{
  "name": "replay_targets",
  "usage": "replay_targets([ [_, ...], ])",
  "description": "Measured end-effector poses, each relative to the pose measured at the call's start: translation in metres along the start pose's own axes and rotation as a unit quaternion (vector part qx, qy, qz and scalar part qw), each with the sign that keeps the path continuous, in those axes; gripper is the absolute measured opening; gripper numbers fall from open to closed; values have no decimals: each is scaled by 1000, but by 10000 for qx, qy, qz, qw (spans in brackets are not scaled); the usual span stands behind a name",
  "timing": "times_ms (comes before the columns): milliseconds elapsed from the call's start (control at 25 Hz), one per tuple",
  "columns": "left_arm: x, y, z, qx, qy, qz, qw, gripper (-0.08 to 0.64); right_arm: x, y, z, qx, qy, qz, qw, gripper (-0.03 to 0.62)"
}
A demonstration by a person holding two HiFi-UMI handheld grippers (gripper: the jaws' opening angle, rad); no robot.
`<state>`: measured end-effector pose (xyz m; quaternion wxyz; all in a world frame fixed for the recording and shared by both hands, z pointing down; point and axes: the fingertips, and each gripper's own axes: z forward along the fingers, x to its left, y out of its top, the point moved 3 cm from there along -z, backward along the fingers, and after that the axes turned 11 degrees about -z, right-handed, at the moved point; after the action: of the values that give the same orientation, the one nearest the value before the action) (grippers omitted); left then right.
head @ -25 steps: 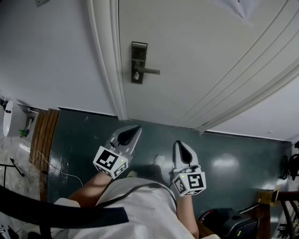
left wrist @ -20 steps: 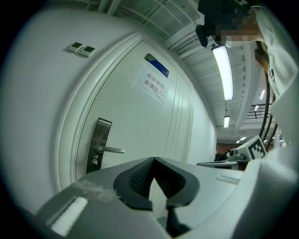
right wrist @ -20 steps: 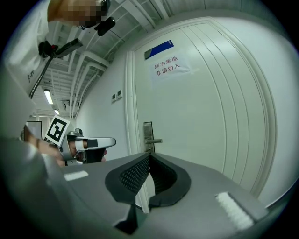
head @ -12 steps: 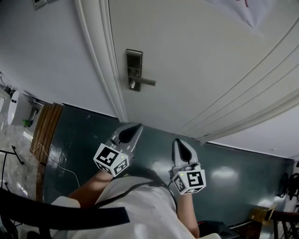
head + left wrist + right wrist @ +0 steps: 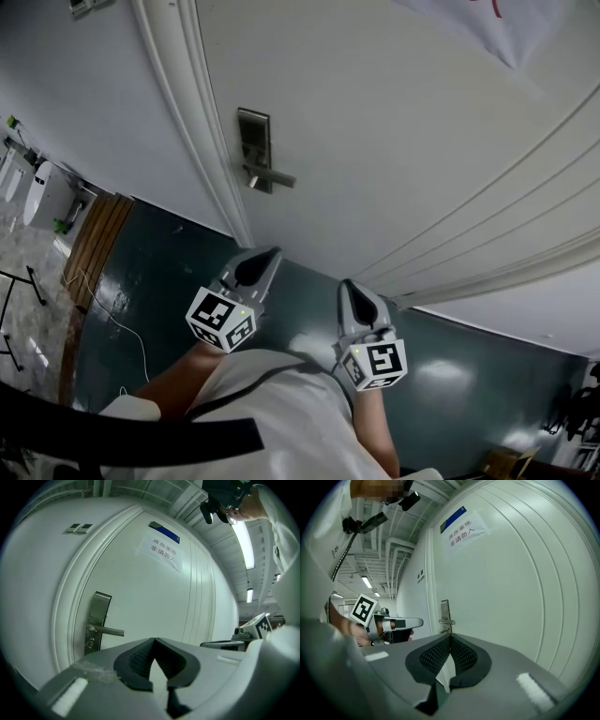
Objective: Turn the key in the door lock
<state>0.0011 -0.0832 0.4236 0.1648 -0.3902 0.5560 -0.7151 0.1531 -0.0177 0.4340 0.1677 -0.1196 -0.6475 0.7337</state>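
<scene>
A steel lock plate (image 5: 251, 148) with a lever handle (image 5: 272, 177) sits on the white door (image 5: 403, 141). A small key (image 5: 251, 182) hangs at the keyhole under the lever. My left gripper (image 5: 265, 259) is held level, short of the door and below the lock, jaws shut on nothing. My right gripper (image 5: 350, 290) is beside it to the right, also shut and empty. In the left gripper view, the lock plate (image 5: 98, 616) and keyhole (image 5: 89, 643) lie left of the shut left gripper (image 5: 154, 641). The right gripper view shows the lock plate (image 5: 445, 610) far ahead of the right gripper (image 5: 450, 638).
A white moulded door frame (image 5: 202, 141) runs left of the lock, with grey wall (image 5: 84, 122) beyond. A paper notice (image 5: 164, 554) and a blue plaque (image 5: 164, 531) are high on the door. The floor (image 5: 159, 262) is dark green, with a wooden panel (image 5: 94, 246) at left.
The head view has shifted: the lock plate now sits further left and lower, and the door fills more of the view. Both grippers moved level together, jaws still shut.
</scene>
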Motion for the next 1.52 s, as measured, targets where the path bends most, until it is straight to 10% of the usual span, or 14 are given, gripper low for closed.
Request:
replay_targets([
  [720, 19, -9, 25, -203, 969, -417, 9942, 11, -28, 0, 34, -105, 965, -18, 9953, 8],
  [1120, 76, -2, 31, 290, 1189, 980, 9876, 38, -14, 6, 53, -3, 815, -13, 9967, 9],
  [1520, 143, -11, 53, 881, 1367, 2833, 9451, 70, 5, 11, 103, 72, 616, -261, 9977, 8],
])
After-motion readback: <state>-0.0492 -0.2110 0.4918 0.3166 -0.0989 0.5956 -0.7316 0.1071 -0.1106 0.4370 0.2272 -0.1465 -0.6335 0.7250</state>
